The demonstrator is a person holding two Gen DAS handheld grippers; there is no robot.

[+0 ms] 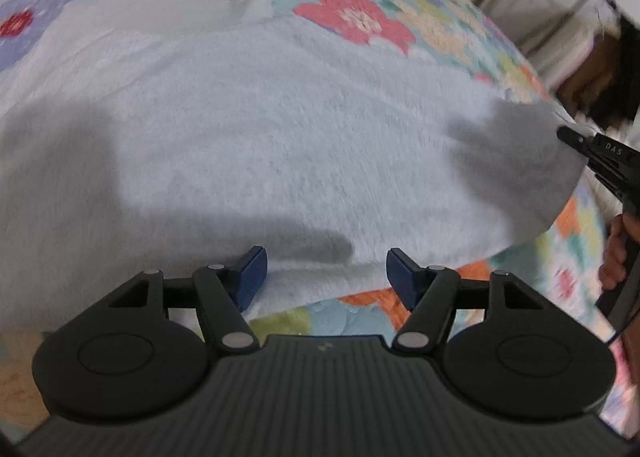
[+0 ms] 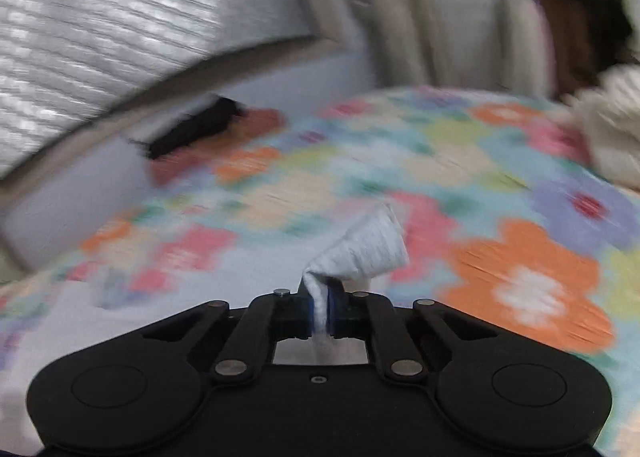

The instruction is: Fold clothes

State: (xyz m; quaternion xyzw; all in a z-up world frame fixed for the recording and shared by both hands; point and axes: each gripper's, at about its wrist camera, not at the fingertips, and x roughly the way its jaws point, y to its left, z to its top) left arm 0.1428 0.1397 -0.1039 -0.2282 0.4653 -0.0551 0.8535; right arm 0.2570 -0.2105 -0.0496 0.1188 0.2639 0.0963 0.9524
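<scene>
A pale blue fleecy garment (image 1: 280, 129) lies spread over a flowered bedspread (image 1: 360, 17) and fills most of the left wrist view. My left gripper (image 1: 326, 275) is open and empty, its blue pads just above the garment's near edge. My right gripper (image 2: 320, 311) is shut on a corner of the garment (image 2: 360, 249), which sticks up past the pads. The right gripper also shows at the right edge of the left wrist view (image 1: 576, 143), holding the garment's right corner lifted off the bed.
The flowered bedspread (image 2: 440, 177) stretches ahead in the right wrist view. A cream garment (image 2: 612, 129) lies at its far right. A dark object (image 2: 196, 129) lies by the wall under a window blind (image 2: 100, 37). Curtains (image 2: 392, 9) hang behind the bed.
</scene>
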